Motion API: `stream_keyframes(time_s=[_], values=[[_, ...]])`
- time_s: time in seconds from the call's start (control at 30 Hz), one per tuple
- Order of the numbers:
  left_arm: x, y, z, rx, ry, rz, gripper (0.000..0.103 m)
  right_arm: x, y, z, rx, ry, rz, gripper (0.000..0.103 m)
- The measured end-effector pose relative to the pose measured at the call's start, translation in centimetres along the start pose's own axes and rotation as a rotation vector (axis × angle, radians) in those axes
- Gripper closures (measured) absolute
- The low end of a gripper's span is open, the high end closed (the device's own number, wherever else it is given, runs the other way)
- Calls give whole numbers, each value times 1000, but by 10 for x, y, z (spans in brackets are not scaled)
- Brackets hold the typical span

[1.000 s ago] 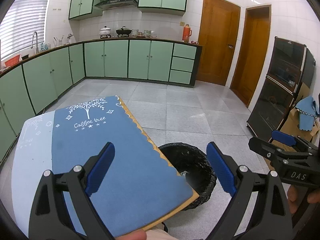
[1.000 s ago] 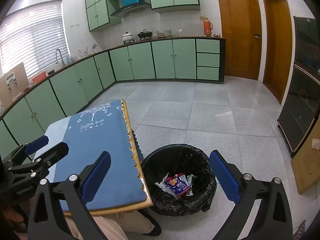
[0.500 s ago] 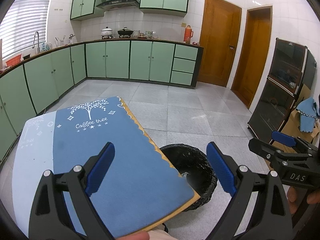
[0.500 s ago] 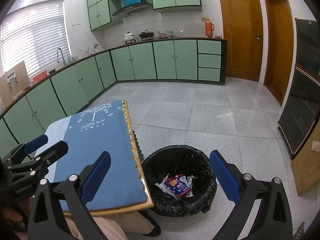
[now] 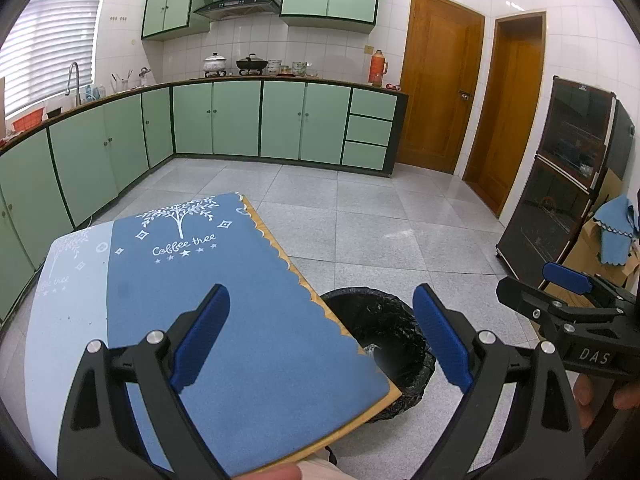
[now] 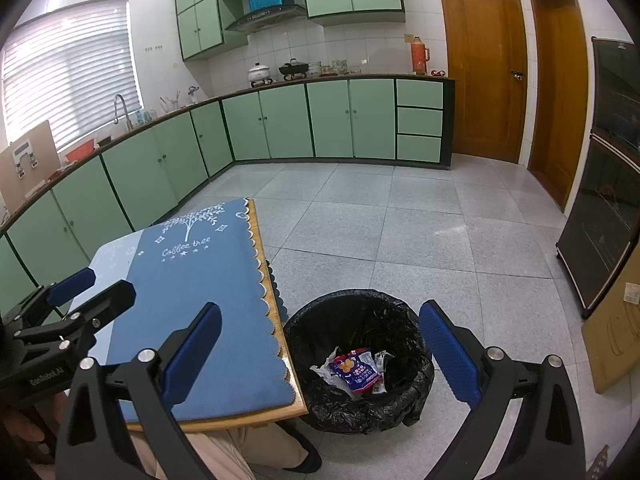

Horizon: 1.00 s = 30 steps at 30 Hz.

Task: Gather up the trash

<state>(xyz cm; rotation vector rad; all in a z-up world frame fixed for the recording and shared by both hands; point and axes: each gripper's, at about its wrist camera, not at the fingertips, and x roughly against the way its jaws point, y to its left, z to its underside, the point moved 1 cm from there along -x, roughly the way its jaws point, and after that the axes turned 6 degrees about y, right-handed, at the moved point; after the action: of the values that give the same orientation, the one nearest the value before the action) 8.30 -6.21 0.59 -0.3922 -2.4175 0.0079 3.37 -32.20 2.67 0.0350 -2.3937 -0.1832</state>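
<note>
Both the left gripper (image 5: pixel 320 336) and right gripper (image 6: pixel 320 354) are hanging spread and empty while crumpled wrappers (image 6: pixel 356 372) are lying inside the black-bagged round bin (image 6: pixel 416 336) off the blue-clothed counter's (image 6: pixel 192 280) near right corner, risking knocking its rim

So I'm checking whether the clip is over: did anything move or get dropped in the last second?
Almost nothing changed. Both views tilted up very slightly, so both hand-held grippers lifted a touch. The left hand-held gripper and right hand-held gripper stayed open and empty. The wrappers lie as before in the bin, and the mat is still bare.
</note>
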Motion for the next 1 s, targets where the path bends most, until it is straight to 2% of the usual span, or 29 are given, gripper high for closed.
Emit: stream_keyframes(time_s=[1.0], values=[[-1, 5, 3, 7, 5, 1, 13, -1, 0, 0, 2, 3, 2, 6]])
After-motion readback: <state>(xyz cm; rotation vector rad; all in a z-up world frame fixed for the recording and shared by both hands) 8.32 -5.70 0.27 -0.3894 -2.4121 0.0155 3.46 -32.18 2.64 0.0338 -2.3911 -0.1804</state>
